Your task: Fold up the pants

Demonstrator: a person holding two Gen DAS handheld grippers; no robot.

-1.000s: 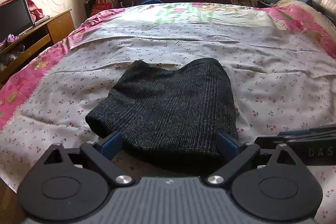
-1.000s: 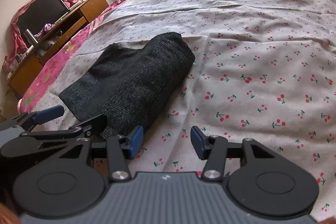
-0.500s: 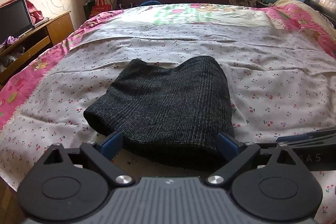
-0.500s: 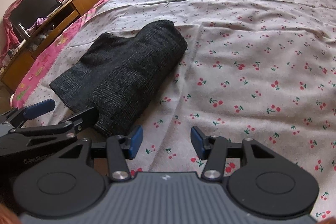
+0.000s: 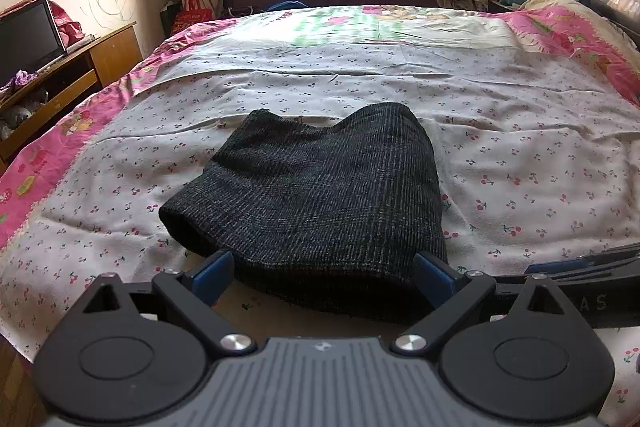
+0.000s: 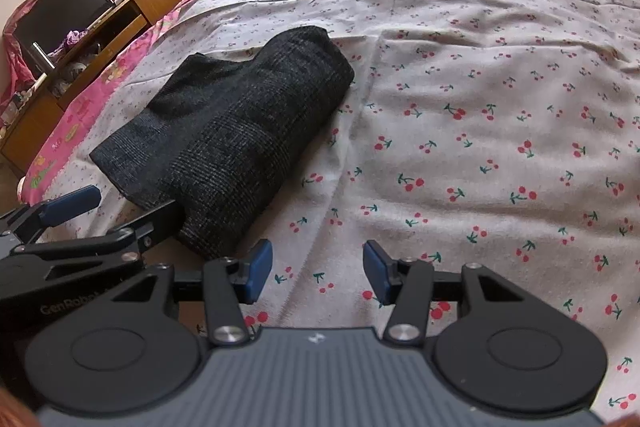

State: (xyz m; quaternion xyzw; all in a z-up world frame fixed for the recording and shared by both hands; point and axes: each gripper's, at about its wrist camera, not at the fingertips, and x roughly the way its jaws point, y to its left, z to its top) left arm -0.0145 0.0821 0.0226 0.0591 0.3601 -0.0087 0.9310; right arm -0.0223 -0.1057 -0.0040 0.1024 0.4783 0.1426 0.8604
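Now your left gripper (image 5: 322, 273) has its fingers spread wide around the near edge of the folded pants (image 5: 320, 199) on the bed (image 5: 520, 155); your right gripper (image 6: 318, 271) gapes empty just right. Careless nudges could unroll the bundle.

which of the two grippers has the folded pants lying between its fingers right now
The left gripper: its open jaws flank the dark pants' near edge. The right gripper, also open, frames only cherry-print sheet.

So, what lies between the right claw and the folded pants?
Only bare cherry-print sheet, seen in the right wrist view; the open right claw sits beside the pants.
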